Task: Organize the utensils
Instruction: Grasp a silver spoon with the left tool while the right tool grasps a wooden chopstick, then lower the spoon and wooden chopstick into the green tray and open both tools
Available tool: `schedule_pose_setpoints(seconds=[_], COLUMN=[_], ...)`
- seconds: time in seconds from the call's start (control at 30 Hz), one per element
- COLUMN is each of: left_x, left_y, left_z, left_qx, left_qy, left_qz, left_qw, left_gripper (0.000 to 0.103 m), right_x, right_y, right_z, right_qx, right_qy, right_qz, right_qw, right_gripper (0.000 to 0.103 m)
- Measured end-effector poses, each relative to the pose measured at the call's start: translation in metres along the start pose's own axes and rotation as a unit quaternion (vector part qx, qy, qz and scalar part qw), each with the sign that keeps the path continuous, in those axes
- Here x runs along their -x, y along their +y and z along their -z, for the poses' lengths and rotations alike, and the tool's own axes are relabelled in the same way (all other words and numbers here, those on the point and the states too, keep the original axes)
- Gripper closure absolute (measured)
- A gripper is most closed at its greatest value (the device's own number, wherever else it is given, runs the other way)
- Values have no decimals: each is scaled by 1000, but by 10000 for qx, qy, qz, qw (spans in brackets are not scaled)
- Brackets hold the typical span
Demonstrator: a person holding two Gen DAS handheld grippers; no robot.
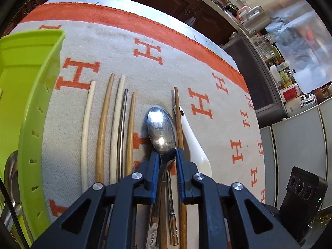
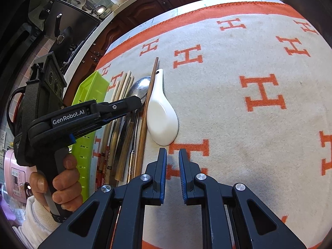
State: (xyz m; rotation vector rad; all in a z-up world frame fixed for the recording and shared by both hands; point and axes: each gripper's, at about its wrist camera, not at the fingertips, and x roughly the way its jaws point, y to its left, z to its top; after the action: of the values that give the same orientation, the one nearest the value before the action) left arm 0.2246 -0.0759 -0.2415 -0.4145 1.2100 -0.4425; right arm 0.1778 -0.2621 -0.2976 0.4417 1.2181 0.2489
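A beige woven cloth (image 1: 145, 78) with an orange border and orange "H" letters is spread over the table, and the utensils are laid on it in a row, well in from the far bordered edge. The left gripper (image 1: 166, 153) is lowered over the neck of a polished steel spoon (image 1: 161, 124); its blue-padded fingers (image 1: 154, 166) are drawn close on either side of the neck, but whether the pads actually press on the metal cannot be told. On the spoon's handle, stamped lettering that seems to read "SUS316" is seen, partly blurred.

Just beside the spoon a dark brown wooden chopstick (image 1: 178, 124) is laid, and against it a white ceramic soup spoon (image 2: 161, 114) with a small hole in its handle. On the other side of the steel spoon, pale cream and tan bamboo chopsticks (image 1: 103, 124) and one thin steel chopstick (image 1: 122, 124) are lined up. At the cloth's left edge a lime-green perforated plastic basket (image 1: 31, 103) is set, with a steel utensil partly seen inside it.

The right gripper (image 2: 172, 155) is held above bare cloth near the soup spoon's bowl, its jaws narrowed to a slim gap with nothing between them. In the right wrist view the words "GenRobot.AI" are read on the left gripper's body, and its handle is clasped by a hand (image 2: 62, 182) in a white sleeve.
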Motion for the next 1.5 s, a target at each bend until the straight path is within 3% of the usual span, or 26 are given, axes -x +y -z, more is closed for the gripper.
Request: schedule_pose_setpoints(seconds=[0.07,0.23,0.3,0.6,0.73,0.93,1.07,1.13,1.2,1.33,1.5], left_x=[0,10,19,47,57,74,81,84,88,100,121], left_y=[-4,-28,-33,-18,-15,-17,-11,-10,-9,-8,-9], left_z=[1,8,10,17,23,32,36,37,39,44,52], left_qx=[-78,-655,-806,-618,-645,-816,-788,-780,-793,-872,-912], left_qy=[-42,-296,-389,-590,-733,-1008,-1119,-1181,-1231,-1389,-1640], left_qz=[-137,-943,-1020,-762,-600,-421,-284,-202,-124,34,284], left_qw=[9999,9929,9907,9934,9934,9907,9902,9897,9891,9865,9818], left_gripper=[91,96,98,102,102,102,102,102,103,103,103], right_x=[0,3,4,-4,-12,-26,-38,-41,-41,-27,12], right_y=[0,5,9,33,48,74,101,111,115,107,105], right_z=[0,1,2,1,2,2,9,19,24,24,22], right_qx=[9,138,189,425,635,1035,1641,1958,2005,1594,1217], right_qy=[2,-22,-30,49,54,-119,-274,-397,-427,-425,-725], right_qz=[4,45,48,76,219,814,1538,1863,1953,1603,1111], right_qw=[10000,9999,9998,9991,9977,9912,9740,9620,9591,9732,9837], right_gripper=[91,91,91,91,80,80,80,90,97,97,97])
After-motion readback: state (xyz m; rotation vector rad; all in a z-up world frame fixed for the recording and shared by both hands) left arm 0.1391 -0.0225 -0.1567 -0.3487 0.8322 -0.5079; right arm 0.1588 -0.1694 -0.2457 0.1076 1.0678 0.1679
